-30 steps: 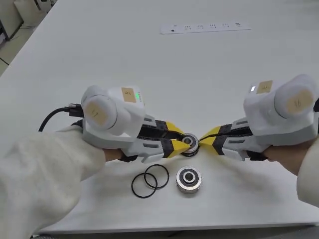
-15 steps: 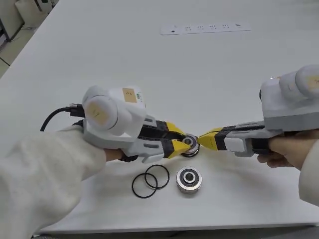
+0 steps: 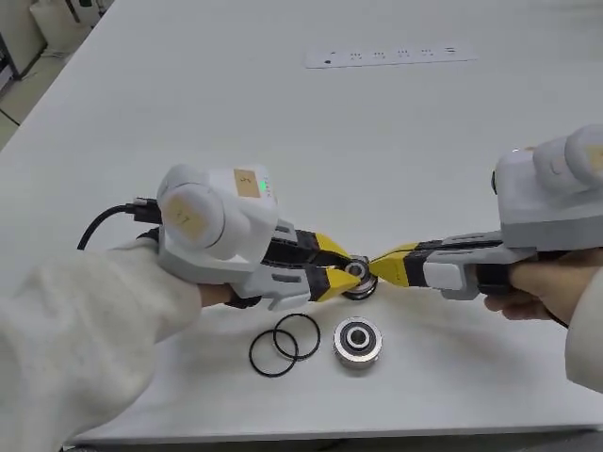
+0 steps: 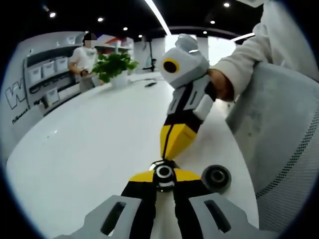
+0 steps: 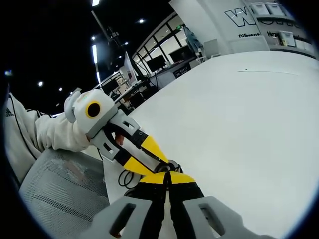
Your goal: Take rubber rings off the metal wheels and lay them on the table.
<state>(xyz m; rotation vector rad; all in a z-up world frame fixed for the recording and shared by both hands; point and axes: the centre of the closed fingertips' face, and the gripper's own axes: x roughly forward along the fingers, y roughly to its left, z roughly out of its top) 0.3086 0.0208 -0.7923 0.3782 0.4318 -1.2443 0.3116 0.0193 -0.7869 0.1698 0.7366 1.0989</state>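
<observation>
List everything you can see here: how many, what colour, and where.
held wheel: 1, silver, clamped in the left tool
loose wheel: 1, silver, on the table, near edge
rings: 2, black, overlapping, left of the loose wheel
power strip: 1, white, table's far side
cable: 1, black, behind the left tool
plant: 1, green, far background
left tool: 1, white, yellow tips, shut on the held wheel
right tool: 1, same colours, tips closed against the held wheel

**Materials and finishes**

The table is smooth matt white. The loose metal wheel is bright and polished; the rubber rings, dull black. The left gripper and right gripper have satin white plastic shells. The sleeve is soft cream cloth.
</observation>
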